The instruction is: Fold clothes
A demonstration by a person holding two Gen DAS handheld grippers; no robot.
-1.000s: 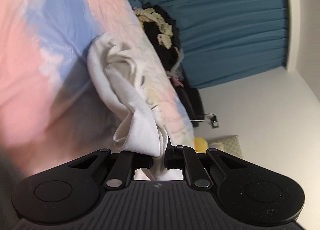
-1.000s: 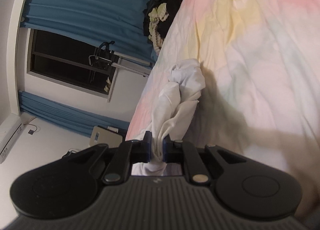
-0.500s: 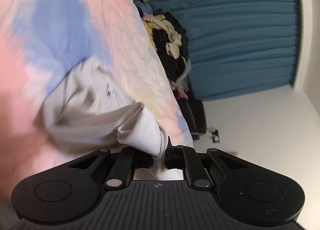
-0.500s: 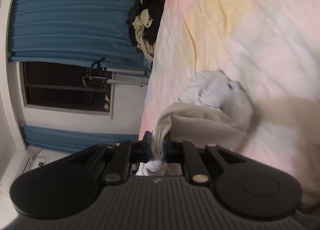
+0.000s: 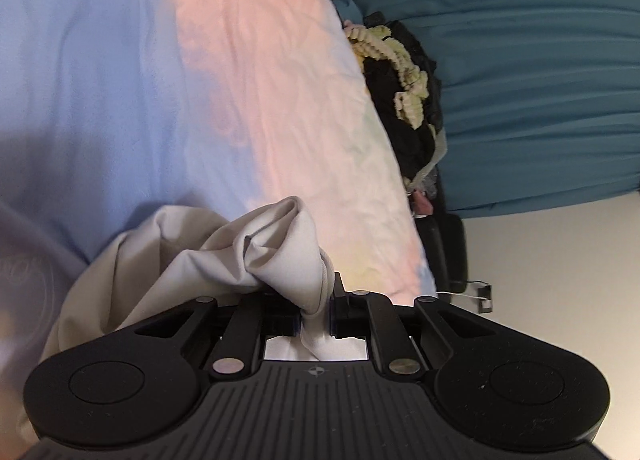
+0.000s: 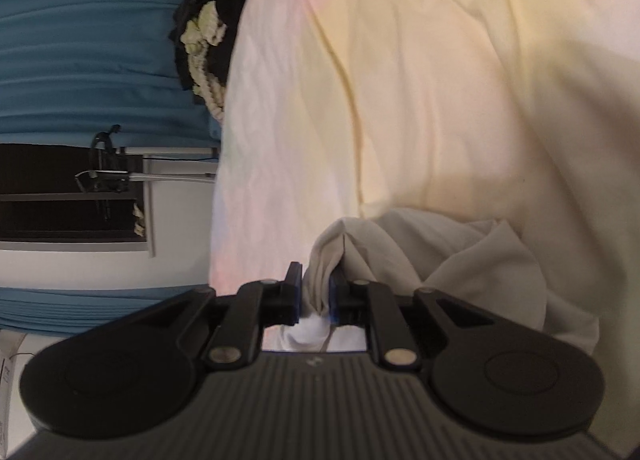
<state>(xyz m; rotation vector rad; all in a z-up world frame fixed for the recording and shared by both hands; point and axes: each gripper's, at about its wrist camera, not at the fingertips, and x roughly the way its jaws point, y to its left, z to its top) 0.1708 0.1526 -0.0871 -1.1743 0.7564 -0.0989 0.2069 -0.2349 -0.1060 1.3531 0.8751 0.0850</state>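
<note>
A white garment (image 5: 276,256) lies bunched on the pastel bedsheet (image 5: 240,79), low and close to both cameras. My left gripper (image 5: 316,308) is shut on a twisted fold of it, and the cloth bulges up and to the left of the fingers. In the right wrist view the same garment (image 6: 460,256) spreads to the right over the sheet (image 6: 440,79). My right gripper (image 6: 316,294) still has a pinch of the cloth pressed between its blue pads, while its jaws are opening slightly. A tail of cloth hangs behind each pair of fingers.
A heap of dark clothes with a cream knitted piece (image 5: 404,71) sits at the far edge of the bed (image 6: 204,47). Blue curtains (image 5: 540,79) and a metal clothes rail (image 6: 160,177) stand beyond. A black chair (image 5: 448,248) is beside the bed.
Both grippers have swept across and down toward the sheet with the garment. It hung stretched before; now it lies slack and bunched on the bed close to the fingers.
</note>
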